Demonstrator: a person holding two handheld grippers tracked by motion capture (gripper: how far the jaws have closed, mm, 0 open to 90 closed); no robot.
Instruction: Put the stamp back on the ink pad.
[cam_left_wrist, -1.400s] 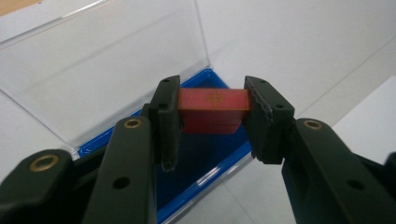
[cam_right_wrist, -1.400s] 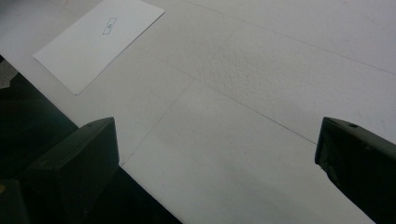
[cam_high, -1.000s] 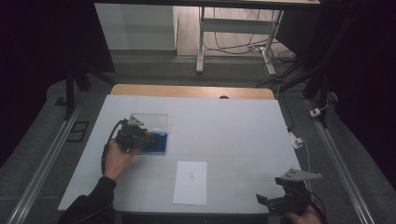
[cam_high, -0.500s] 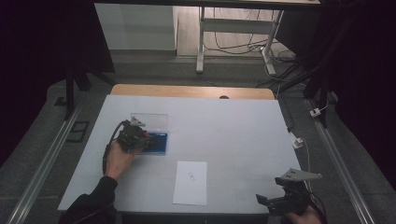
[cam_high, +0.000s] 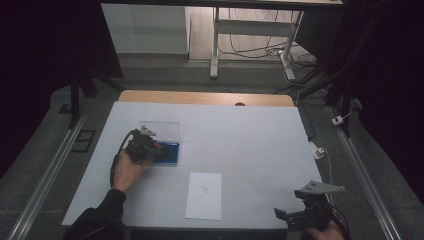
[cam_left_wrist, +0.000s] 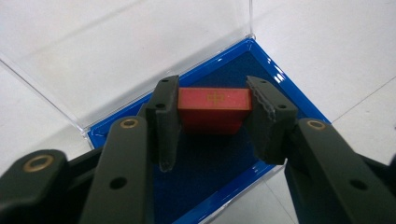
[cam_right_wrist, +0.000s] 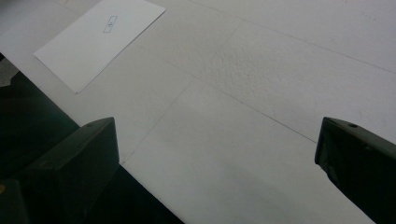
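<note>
A small red block (cam_left_wrist: 212, 105) with a gold mark on top sits in the blue-lined base (cam_left_wrist: 219, 158) of an open case, whose clear lid (cam_left_wrist: 116, 56) stands up behind it. My left gripper (cam_left_wrist: 212, 88) reaches into the case (cam_high: 170, 152) from the left side of the table. Its pads touch both sides of the block, and its jaws have just been opening a little. My right gripper (cam_right_wrist: 217, 154) rests at the table's near right edge (cam_high: 295, 215), jaws wide open with nothing between them.
A white sheet of paper (cam_high: 204, 196) with a small printed mark lies at the front middle of the white table (cam_high: 250, 140); it also lies ahead of the right gripper as the sheet (cam_right_wrist: 100, 39). A wooden strip (cam_high: 205, 98) runs along the far edge.
</note>
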